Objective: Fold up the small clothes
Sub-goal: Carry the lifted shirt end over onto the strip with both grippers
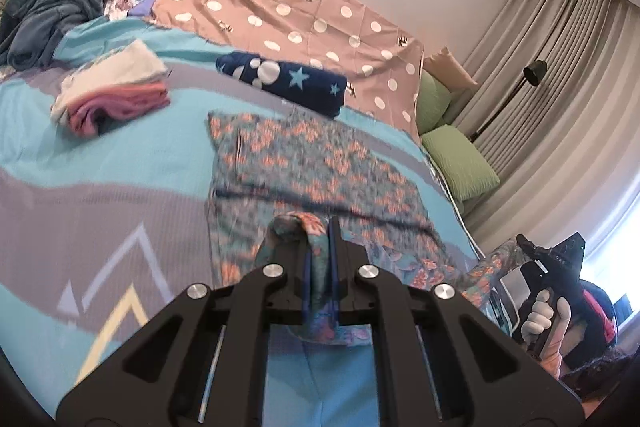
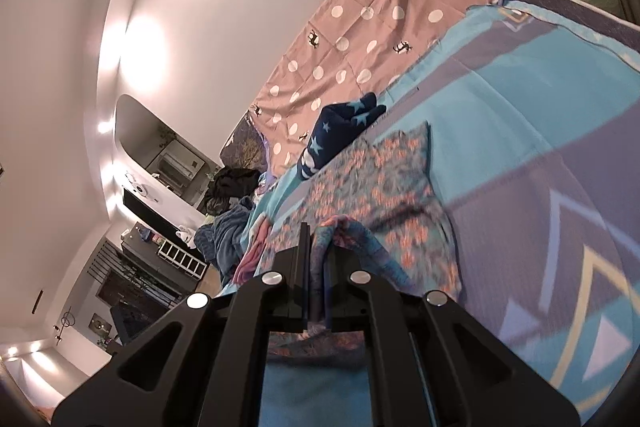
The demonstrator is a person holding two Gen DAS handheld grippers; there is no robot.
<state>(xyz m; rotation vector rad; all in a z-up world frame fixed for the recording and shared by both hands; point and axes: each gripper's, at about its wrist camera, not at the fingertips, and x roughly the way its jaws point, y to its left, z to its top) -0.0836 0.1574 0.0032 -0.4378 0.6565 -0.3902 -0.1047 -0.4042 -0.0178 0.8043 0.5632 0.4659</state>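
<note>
A: How does the left gripper [image 1: 320, 227] stand?

B: Its jaws are pinched nearly together, with a fold of the floral garment [image 1: 316, 171] clamped between the pads. It points forward and tilts somewhat downward.

A: And the right gripper [image 2: 318, 233]?

B: The same: jaws almost closed on another bunch of that garment, the cloth pressed between them. Its view is rolled, so it sits tilted to one side.

A: Is any of the person visible?

B: Yes, in the left wrist view at about four o'clock, a gloved hand [image 1: 546, 313] wraps the right gripper's black handle.
</note>
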